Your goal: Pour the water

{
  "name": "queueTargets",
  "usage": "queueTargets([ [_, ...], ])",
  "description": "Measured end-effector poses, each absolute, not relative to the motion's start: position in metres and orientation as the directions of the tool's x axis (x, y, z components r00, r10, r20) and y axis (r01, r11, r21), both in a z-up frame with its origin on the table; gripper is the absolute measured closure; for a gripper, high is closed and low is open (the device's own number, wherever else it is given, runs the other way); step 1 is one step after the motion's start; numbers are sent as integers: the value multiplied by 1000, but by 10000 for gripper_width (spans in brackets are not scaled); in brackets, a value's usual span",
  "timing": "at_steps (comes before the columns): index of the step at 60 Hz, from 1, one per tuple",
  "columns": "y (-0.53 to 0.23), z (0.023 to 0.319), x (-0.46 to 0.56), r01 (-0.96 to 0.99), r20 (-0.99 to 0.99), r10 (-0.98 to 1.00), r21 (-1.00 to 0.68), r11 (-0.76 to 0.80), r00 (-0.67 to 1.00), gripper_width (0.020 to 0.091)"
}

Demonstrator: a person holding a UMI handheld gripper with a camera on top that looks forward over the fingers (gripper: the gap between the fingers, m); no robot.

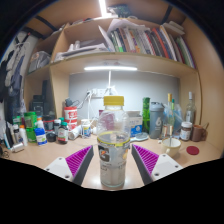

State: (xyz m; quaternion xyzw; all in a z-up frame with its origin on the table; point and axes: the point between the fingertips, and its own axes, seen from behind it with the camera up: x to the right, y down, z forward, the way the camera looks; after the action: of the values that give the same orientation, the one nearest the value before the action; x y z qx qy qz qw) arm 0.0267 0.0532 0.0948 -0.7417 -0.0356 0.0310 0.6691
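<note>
Gripper view: tool (114, 163) grips upright bottle (114, 140).

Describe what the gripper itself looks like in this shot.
The gripper shows two fingers, light grey to white on their outer sides, each with a magenta ribbed pad on its inner face. No cables, markings or sleeve are visible.
</note>
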Motion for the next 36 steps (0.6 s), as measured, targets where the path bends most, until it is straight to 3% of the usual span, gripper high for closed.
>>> queueTargets([
  [14, 91, 89, 21, -2, -14, 98, -992, -124, 995, 263],
  [17, 96, 87, 18, -10, -24, 109, -992, -128, 994, 336],
  [19, 100, 85, 21, -9, -22, 101, -991, -130, 995, 516],
  [36, 101, 86, 20, -16, -29, 129, -995, -103, 991, 647],
])
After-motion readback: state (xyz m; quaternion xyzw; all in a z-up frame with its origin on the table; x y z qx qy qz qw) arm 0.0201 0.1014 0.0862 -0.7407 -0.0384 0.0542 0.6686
